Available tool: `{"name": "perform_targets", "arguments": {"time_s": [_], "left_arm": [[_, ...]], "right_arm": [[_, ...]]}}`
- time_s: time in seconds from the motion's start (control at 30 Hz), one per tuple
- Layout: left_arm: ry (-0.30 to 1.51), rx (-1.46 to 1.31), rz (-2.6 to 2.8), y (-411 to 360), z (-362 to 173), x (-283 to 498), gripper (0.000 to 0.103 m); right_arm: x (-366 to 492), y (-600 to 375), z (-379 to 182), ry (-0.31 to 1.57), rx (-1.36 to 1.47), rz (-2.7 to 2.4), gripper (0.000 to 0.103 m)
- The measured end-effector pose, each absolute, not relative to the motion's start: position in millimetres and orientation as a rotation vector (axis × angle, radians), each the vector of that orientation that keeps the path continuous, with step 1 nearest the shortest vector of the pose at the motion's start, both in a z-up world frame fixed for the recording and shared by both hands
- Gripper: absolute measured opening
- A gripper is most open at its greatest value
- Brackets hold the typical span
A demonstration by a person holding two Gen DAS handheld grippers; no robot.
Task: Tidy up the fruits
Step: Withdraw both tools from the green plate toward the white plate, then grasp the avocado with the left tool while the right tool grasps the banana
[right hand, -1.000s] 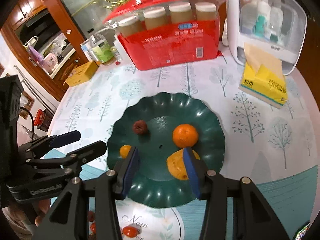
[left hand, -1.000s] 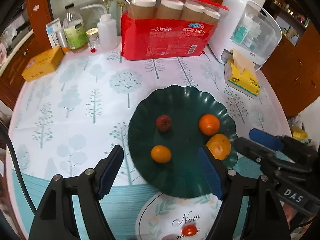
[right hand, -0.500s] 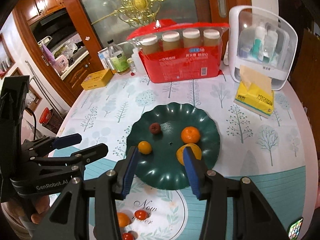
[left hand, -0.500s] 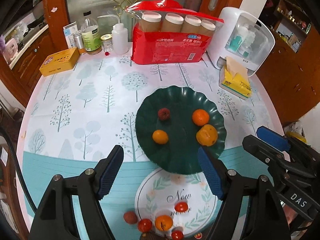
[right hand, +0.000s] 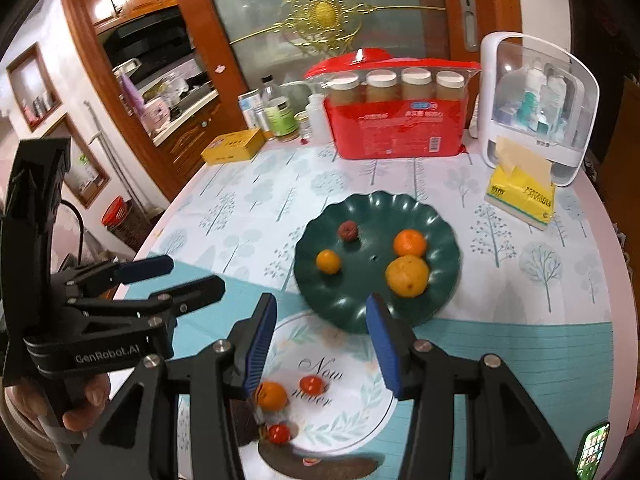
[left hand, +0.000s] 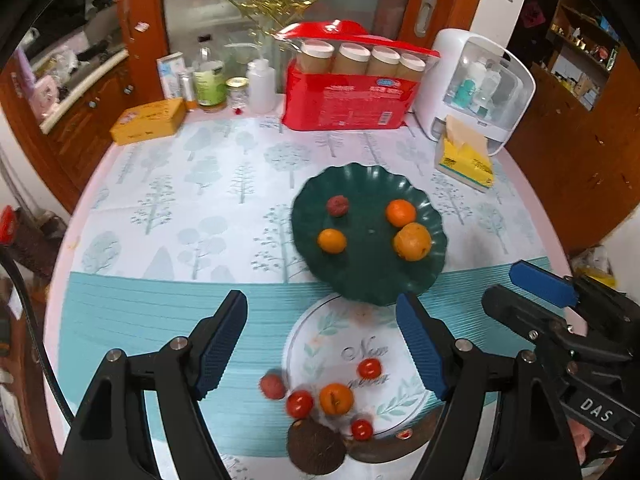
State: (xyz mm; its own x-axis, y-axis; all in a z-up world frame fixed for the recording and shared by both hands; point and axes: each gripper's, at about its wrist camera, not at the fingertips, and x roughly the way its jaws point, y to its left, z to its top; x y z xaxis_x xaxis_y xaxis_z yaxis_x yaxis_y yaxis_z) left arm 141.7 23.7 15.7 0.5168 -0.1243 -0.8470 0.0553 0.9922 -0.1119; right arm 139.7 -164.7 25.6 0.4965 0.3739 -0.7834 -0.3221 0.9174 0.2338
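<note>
A dark green scalloped plate holds a lychee, a small orange, a tangerine and a larger orange fruit. Nearer me, loose fruit lies on the table's round printed patch: a small orange, cherry tomatoes, a lychee and a brown round fruit. My left gripper is open and empty above this fruit. My right gripper is open and empty, also seen in the left wrist view.
At the table's back stand a red pack of paper cups, a white dispenser box, a yellow tissue pack, a yellow box and several bottles. A phone lies at the near right edge.
Both grippers have pulled back and up from the green plate. The loose fruit on the printed patch has come into view. Both grippers stay open and empty.
</note>
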Motion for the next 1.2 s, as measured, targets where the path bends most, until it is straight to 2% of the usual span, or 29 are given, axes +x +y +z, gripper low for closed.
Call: {"name": "perform_targets", "arguments": {"time_s": [0.07,0.33,0.7,0.87,1.2], "left_arm": [[1.008,-0.065,-0.078,27,15,130,0.080],[1.016,-0.062,-0.042,35,-10,87,0.080],[1.178,-0.081,-0.089,34,-94,41,0.080],[1.238,-0.115,-0.096,32,-121,34,0.080],[1.267,-0.140,-0.107,26,-140,38,0.080]], "right_arm": [[131,-162,24,0.964,0.048,0.437,0.047],[95,-156,4,0.987,0.008,0.467,0.047],[43,-148,-76,1.083,-0.207,0.589,0.047],[25,-134,-105,1.095,-0.367,0.686,0.047],[3,-108,-132,1.040,-0.609,0.867,0.047]]}}
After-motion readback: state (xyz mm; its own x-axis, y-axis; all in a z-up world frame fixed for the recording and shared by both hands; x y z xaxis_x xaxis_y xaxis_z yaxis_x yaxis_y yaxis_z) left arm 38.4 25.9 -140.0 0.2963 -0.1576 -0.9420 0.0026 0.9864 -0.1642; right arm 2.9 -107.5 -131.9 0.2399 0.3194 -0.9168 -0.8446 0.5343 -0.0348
